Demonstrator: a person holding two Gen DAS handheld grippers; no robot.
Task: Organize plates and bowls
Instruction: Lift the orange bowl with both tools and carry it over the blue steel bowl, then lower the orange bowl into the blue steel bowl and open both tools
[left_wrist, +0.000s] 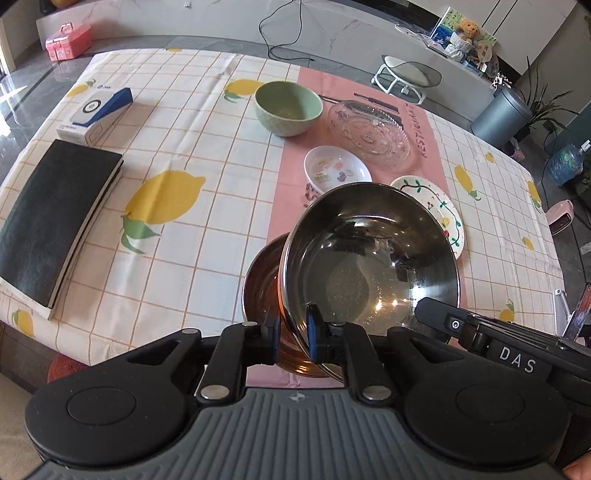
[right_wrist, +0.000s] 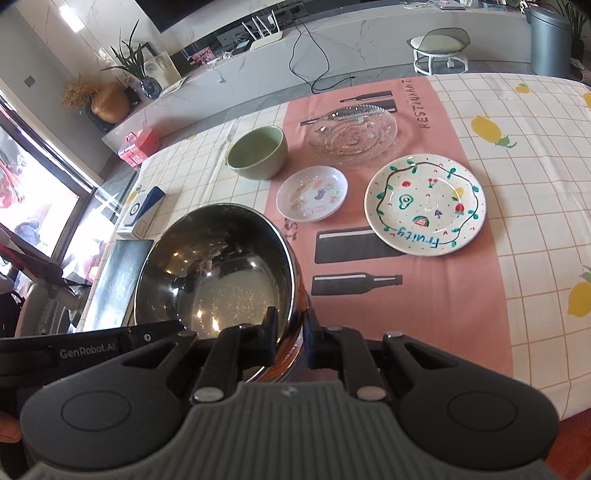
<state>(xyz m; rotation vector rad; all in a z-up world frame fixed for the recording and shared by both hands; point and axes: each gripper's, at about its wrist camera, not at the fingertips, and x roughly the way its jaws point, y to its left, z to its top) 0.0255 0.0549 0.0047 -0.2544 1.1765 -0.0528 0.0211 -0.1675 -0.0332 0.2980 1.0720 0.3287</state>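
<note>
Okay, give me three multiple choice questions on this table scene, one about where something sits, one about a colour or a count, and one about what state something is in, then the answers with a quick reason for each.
1. Where does the green bowl stand relative to the clear glass plate?
A. To its left in the right wrist view
B. Stacked on it
C. On the black book

2. How many steel bowls show in the left wrist view?
A. None
B. Two
C. Five

3. What is the left claw doing?
A. Hanging open over the tablecloth
B. Shut on the rim of the upper steel bowl
C. Holding the Fruity plate

Answers: 1 A, the green bowl stands apart beside the glass plate. 2 B, the lifted, tilted bowl overlaps a lower steel bowl. 3 B, its pads pinch that rim, and the right claw grips the opposite rim.
</note>
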